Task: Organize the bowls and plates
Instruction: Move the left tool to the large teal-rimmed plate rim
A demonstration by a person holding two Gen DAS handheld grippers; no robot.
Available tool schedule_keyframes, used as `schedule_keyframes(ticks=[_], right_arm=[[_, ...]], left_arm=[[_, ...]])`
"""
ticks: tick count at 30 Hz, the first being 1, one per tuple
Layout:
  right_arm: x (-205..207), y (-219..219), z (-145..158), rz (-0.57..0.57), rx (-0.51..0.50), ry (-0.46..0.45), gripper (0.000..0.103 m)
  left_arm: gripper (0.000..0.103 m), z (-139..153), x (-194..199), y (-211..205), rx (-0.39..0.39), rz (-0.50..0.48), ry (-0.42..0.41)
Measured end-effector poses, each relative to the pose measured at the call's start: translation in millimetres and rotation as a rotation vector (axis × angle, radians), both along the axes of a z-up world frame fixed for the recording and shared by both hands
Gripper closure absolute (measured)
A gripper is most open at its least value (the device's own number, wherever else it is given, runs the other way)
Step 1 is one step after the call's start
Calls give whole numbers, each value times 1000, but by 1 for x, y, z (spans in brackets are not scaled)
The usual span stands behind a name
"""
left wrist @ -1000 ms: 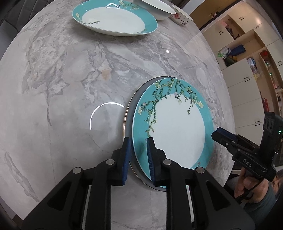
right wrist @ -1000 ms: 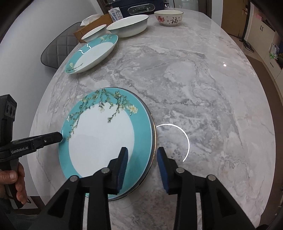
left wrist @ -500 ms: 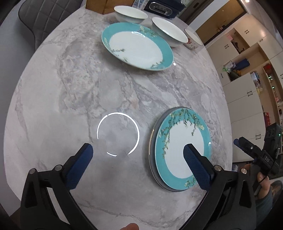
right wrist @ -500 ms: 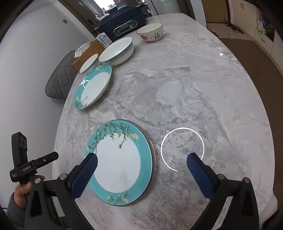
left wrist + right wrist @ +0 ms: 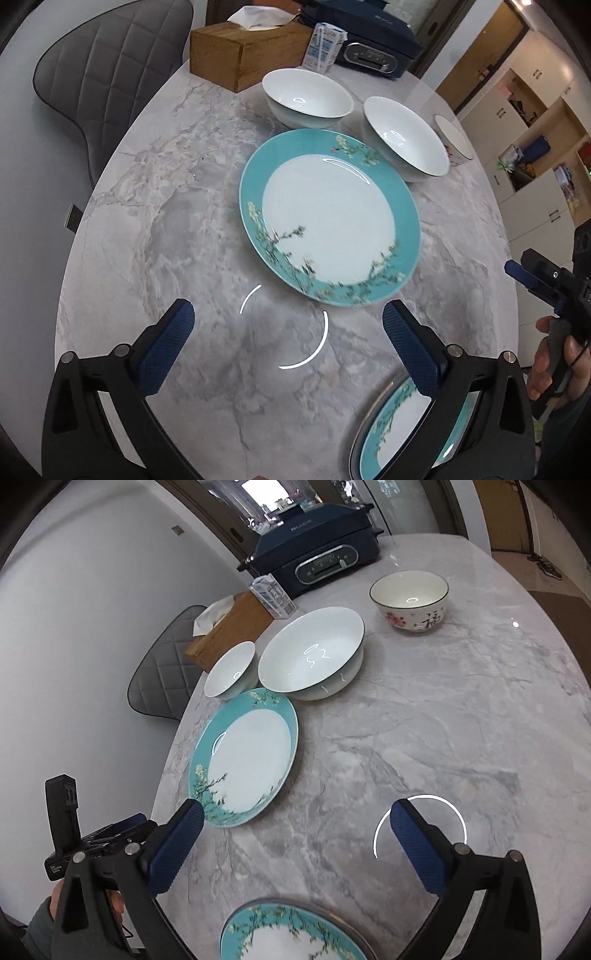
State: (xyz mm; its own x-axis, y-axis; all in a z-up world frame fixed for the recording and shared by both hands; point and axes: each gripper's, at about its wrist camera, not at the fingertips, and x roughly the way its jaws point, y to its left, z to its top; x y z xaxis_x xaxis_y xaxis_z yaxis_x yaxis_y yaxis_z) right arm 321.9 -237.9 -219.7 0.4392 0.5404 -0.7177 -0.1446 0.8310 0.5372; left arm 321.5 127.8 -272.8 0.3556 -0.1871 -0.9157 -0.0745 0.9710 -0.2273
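Observation:
A teal floral plate (image 5: 328, 218) (image 5: 247, 760) lies alone mid-table, just beyond my left gripper (image 5: 287, 314), which stands wide open over bare marble. Another teal plate (image 5: 399, 424) (image 5: 288, 934) rests on a grey-rimmed plate at the near edge, below both grippers. My right gripper (image 5: 297, 812) is also wide open and holds nothing; its left finger hangs by the lone plate's near rim. Behind that plate stand a small white bowl (image 5: 306, 98) (image 5: 231, 672), a large white bowl (image 5: 406, 140) (image 5: 314, 653) and a patterned bowl (image 5: 452, 138) (image 5: 410, 603).
At the far end of the marble table (image 5: 166, 229) are a wooden tissue box (image 5: 243, 48), a small carton (image 5: 325, 48) and a dark blue appliance (image 5: 317, 550). A grey quilted chair (image 5: 103, 74) stands at the table's left edge. Cabinets line the right.
Both grippers opened off the stacked teal plate's rim, rose and pulled back from it. Both views now look toward the lone plate and the bowls.

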Motion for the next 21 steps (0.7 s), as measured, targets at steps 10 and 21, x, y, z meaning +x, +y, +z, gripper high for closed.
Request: schedule_keyframes(ticks=[10, 21], right_arm=[[79, 38, -67, 44, 38, 162, 36], [93, 54, -82, 71, 59, 171, 51]], left_arm=[[1, -38, 82, 11, 81, 34, 41], [31, -65, 94, 14, 31, 44, 65]])
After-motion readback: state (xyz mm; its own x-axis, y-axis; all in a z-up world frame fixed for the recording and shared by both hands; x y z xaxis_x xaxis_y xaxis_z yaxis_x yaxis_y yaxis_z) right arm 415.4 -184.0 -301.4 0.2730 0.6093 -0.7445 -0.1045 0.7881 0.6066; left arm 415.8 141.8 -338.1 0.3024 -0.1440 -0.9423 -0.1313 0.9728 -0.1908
